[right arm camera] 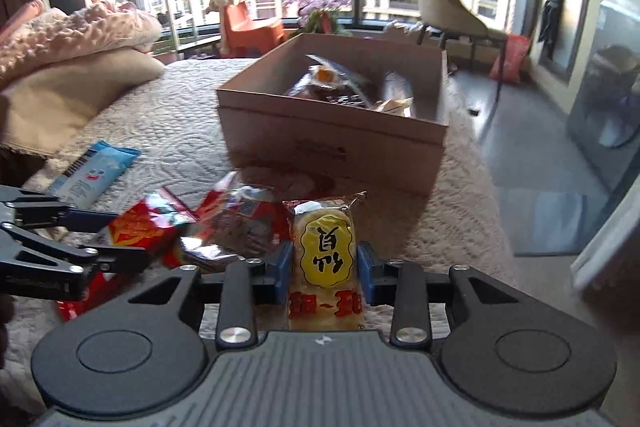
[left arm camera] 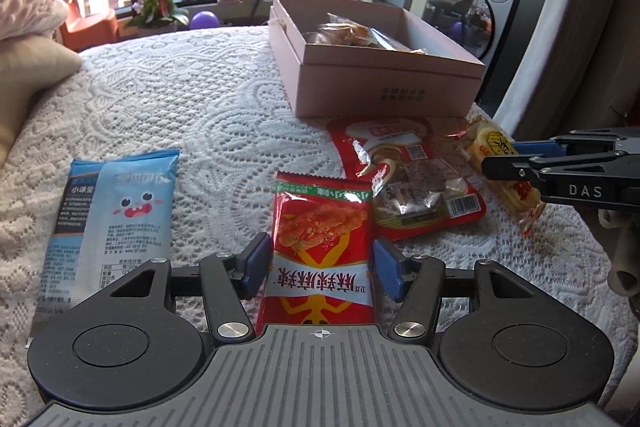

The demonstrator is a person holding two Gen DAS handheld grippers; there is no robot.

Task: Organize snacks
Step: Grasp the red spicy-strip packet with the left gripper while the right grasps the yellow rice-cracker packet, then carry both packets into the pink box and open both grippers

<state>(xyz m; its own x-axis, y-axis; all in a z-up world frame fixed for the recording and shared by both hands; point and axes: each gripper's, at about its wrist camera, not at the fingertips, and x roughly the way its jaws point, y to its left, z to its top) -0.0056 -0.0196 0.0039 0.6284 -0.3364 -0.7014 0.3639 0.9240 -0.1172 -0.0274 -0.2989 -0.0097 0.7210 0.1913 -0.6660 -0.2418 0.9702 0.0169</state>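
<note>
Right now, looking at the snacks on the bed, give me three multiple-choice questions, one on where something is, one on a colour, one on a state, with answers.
1. Where does the blue snack packet lie?
A. in the box
B. on the lace bedspread
C. on the chair

2. What colour is the packet between the left gripper pads?
A. red
B. green
C. purple

3. What is the state of the cardboard box?
A. closed with a lid
B. open and empty
C. open with snacks inside

Answers: 1 B, it lies flat on the bedspread left of the gripper. 2 A, the red snack packet is mostly red. 3 C, wrappers show above its rim.
</note>
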